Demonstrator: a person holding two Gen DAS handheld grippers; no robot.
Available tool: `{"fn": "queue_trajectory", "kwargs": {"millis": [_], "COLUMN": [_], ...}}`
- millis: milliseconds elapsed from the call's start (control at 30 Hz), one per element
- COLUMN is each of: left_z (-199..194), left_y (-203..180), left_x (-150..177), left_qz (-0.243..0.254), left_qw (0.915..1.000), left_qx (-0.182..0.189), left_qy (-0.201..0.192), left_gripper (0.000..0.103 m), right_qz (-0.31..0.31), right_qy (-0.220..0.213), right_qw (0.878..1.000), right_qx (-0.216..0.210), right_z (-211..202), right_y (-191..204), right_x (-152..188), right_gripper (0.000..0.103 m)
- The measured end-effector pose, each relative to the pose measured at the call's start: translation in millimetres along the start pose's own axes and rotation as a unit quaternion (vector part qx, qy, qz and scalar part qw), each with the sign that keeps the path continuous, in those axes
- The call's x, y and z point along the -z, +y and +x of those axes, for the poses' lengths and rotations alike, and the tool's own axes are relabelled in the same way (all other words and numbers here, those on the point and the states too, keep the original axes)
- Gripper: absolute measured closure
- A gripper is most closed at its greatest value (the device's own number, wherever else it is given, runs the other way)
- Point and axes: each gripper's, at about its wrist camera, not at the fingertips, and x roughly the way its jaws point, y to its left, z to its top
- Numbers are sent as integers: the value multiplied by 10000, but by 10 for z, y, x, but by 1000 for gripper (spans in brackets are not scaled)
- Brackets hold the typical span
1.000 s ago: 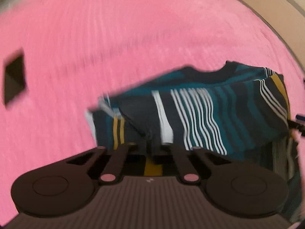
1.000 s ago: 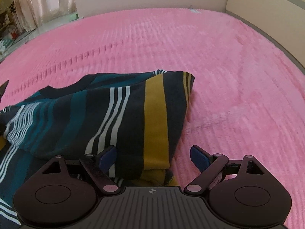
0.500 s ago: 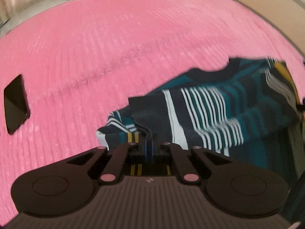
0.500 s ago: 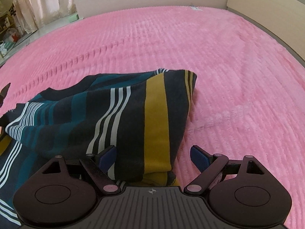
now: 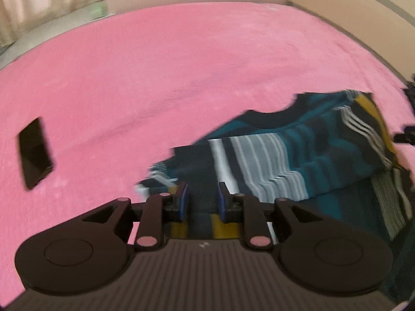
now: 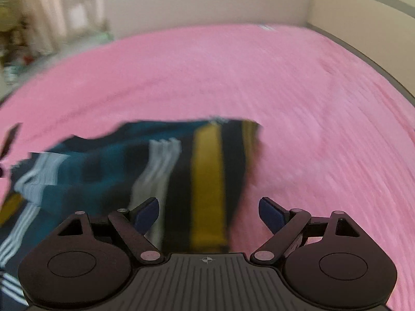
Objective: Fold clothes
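On the pink bed (image 5: pixel 181 64) the folded shirt (image 5: pixel 298 155) lies under both grippers, left gripper (image 5: pixel 201 202) opening around cloth, right gripper (image 6: pixel 208 211) wide open, so a snagged pad could undo the fold.

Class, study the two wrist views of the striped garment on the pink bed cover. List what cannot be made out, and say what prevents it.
- Striped garment: motion blur in both views; its near part is hidden behind each gripper body.
- Its full outline: cut off by the right edge in the left wrist view, by the left edge in the right wrist view.
- Dark flat object: too blurred to identify.
- Left gripper: jaws opening; blur hides whether cloth touches the pads.
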Motion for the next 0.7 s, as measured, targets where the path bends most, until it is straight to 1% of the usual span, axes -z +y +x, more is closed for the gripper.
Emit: {"fn": "queue_trajectory", "kwargs": {"millis": [33, 100, 167, 200, 233, 300, 367, 433, 533, 567, 633, 700], "left_z": [59, 215, 447, 535, 606, 644, 652, 578, 403, 346, 249, 228], "left_y": [-36, -85, -71, -47, -22, 7, 15, -11, -42, -55, -113, -195], "left_x": [-12, -29, -34, -21, -8, -2, -8, -11, 17, 43, 125, 268], "left_qz": [89, 216, 209, 186, 160, 137, 144, 215, 204, 160, 157, 287], "left_qw": [9999, 9996, 9986, 9981, 9978, 9979, 9979, 9981, 9989, 9990, 9988, 9975], "left_qx": [66, 112, 79, 70, 73, 115, 132, 71, 3, 24, 70, 47], "left_qy": [32, 152, 483, 581, 637, 616, 613, 571, 433, 415, 456, 640], "left_gripper": [84, 84, 84, 81, 81, 81, 81, 81, 80, 80, 79, 75], "right_qz": [-46, -103, -208, -283, -386, -378, -46, 153, 135, 135, 83, 14], "right_qy": [5, 146, 484, 647, 717, 773, 733, 659, 496, 505, 629, 824], "right_qw": [9998, 9985, 9957, 9941, 9937, 9941, 9960, 9967, 9975, 9973, 9965, 9951], "right_qx": [-196, -524, -760, -821, -768, -654, -516, -453, -477, -518, -549, -545], "right_z": [22, 126, 303, 394, 469, 584, 613, 549, 337, 274, 219, 196], "right_y": [27, 68, 102, 109, 99, 13, -116, -168, -136, -129, -115, -102], "right_x": [-24, -57, -45, -33, -24, -23, -54, -92, -95, -70, 35, 171], "right_gripper": [16, 16, 16, 16, 16, 16, 17, 16, 16, 16, 16, 16]}}
